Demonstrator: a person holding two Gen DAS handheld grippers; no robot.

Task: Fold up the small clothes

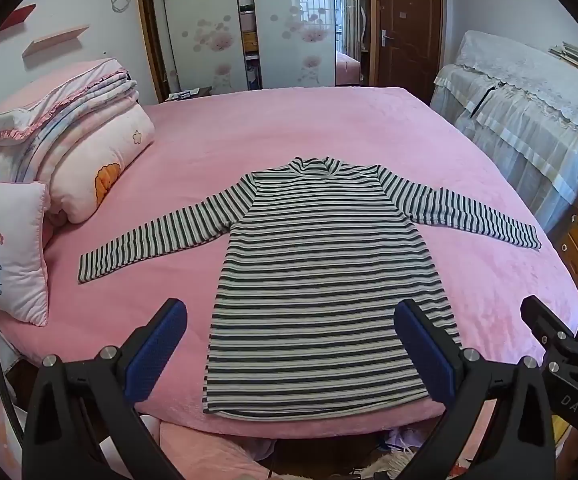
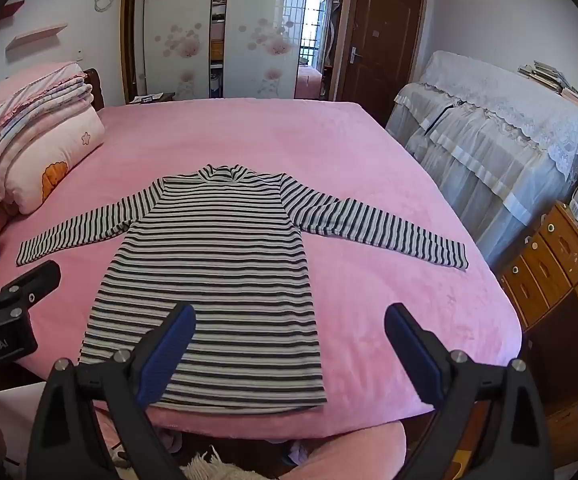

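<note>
Shirt [image 1: 321,280] lies flat, sleeves spread, ready for folding; left gripper [image 1: 291,320] and right gripper [image 2: 289,324] hover released above its hem

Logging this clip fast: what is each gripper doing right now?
Left gripper: open, holding nothing, above the striped shirt.
Right gripper: open, holding nothing.

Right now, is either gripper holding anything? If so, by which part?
Nothing is held. The left gripper and right gripper both stand open above the near hem of the striped shirt, which lies flat on the bed.
</note>
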